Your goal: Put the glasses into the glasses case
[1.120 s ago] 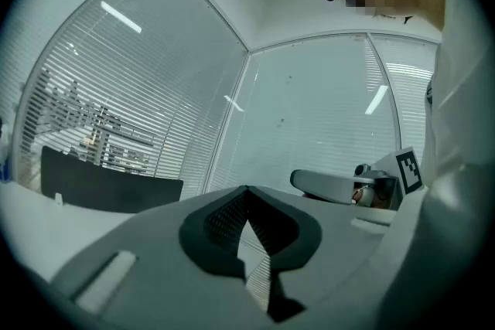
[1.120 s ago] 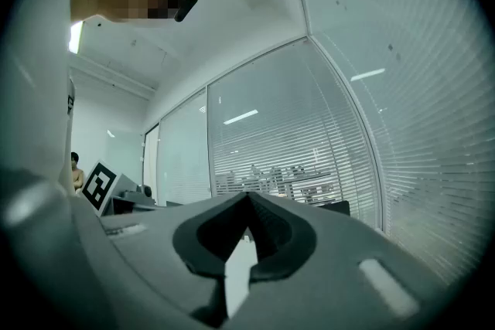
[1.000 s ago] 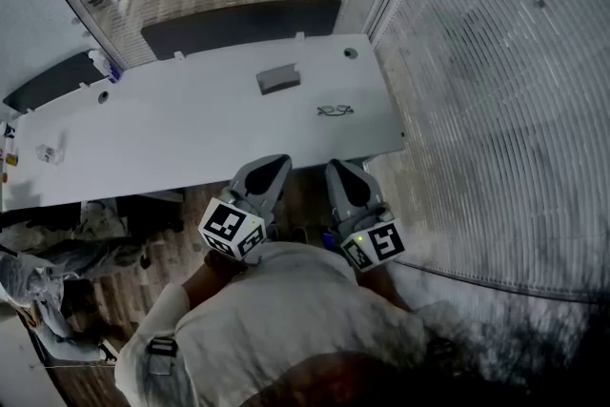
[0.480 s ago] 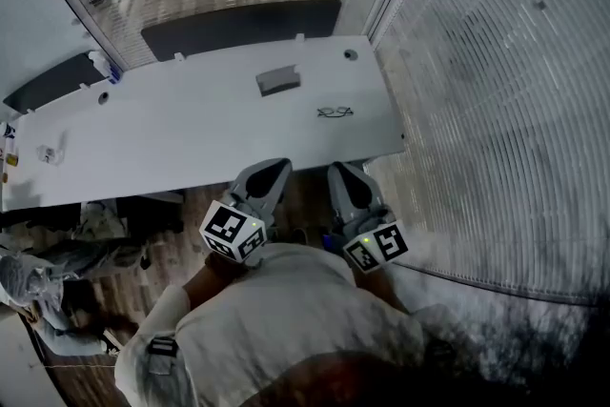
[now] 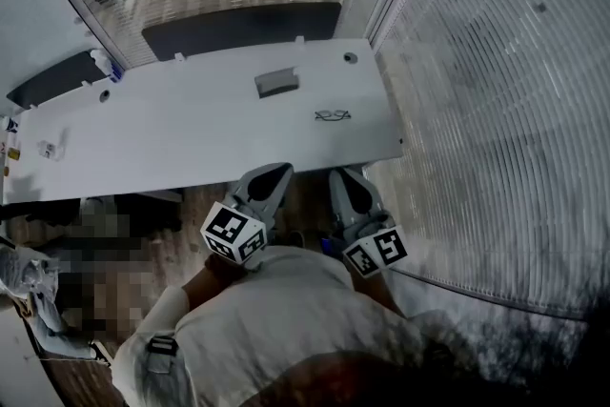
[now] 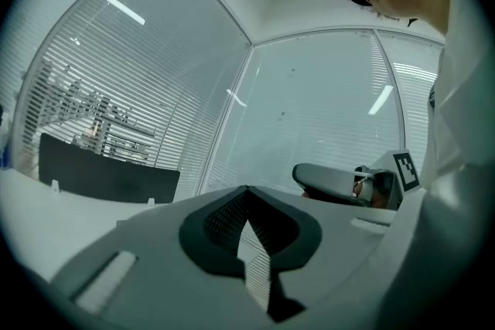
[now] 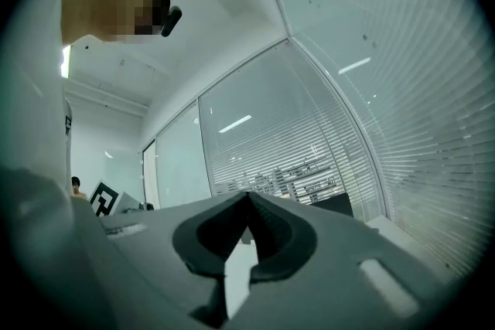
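A pair of dark-framed glasses (image 5: 333,115) lies on the white table (image 5: 191,129) toward its right end. A grey glasses case (image 5: 277,81) rests farther back, near the middle, apart from the glasses. Both grippers are held close to the person's body, short of the table's near edge. My left gripper (image 5: 274,172) is shut with nothing in it, its tips meeting in the left gripper view (image 6: 247,189). My right gripper (image 5: 343,176) is likewise shut and empty in the right gripper view (image 7: 247,195). Neither gripper view shows the glasses or the case.
A black panel (image 5: 243,26) runs along the table's far side. Small items (image 5: 46,151) sit at the table's left end. A glass wall with blinds (image 5: 477,110) stands close on the right. Bags and clutter lie on the floor at the lower left.
The right gripper has drifted slightly nearer the person. The left gripper has stayed put. Both remain shut and empty.
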The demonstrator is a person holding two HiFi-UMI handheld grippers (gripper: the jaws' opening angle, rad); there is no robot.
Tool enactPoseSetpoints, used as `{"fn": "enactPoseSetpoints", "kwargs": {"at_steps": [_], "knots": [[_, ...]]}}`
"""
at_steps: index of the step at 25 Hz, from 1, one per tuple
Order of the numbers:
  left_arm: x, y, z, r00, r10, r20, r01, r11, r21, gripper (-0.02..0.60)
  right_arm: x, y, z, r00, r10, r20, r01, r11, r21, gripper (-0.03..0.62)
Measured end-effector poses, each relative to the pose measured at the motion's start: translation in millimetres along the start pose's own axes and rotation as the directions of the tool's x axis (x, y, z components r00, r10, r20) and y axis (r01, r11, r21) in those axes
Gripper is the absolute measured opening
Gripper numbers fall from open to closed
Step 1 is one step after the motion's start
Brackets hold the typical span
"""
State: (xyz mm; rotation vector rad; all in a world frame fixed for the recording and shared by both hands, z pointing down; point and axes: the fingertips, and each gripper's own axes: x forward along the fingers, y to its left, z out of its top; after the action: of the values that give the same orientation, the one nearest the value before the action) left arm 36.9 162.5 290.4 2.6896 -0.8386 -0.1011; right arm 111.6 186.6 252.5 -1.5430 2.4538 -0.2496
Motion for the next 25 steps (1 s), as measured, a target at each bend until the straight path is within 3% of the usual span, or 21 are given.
{"fn": "enactPoseSetpoints", "kwargs": {"at_steps": [14, 25], "knots": [[30.8, -30.5, -26.6, 1.0, 0.019, -0.023, -0.02, 0.999, -0.044, 0.0, -23.2, -36.4, -12.5, 0.999, 0.019, -0.042, -0.017, 0.999, 0.044, 0.002], [40.8, 23.1, -22.0, 0.997, 0.072, -0.008, -0.072, 0.996, -0.055, 0.0, 19.1, -45.3, -26.2, 0.997, 0.046, -0.063, -0.043, 0.998, 0.039, 0.002]]}}
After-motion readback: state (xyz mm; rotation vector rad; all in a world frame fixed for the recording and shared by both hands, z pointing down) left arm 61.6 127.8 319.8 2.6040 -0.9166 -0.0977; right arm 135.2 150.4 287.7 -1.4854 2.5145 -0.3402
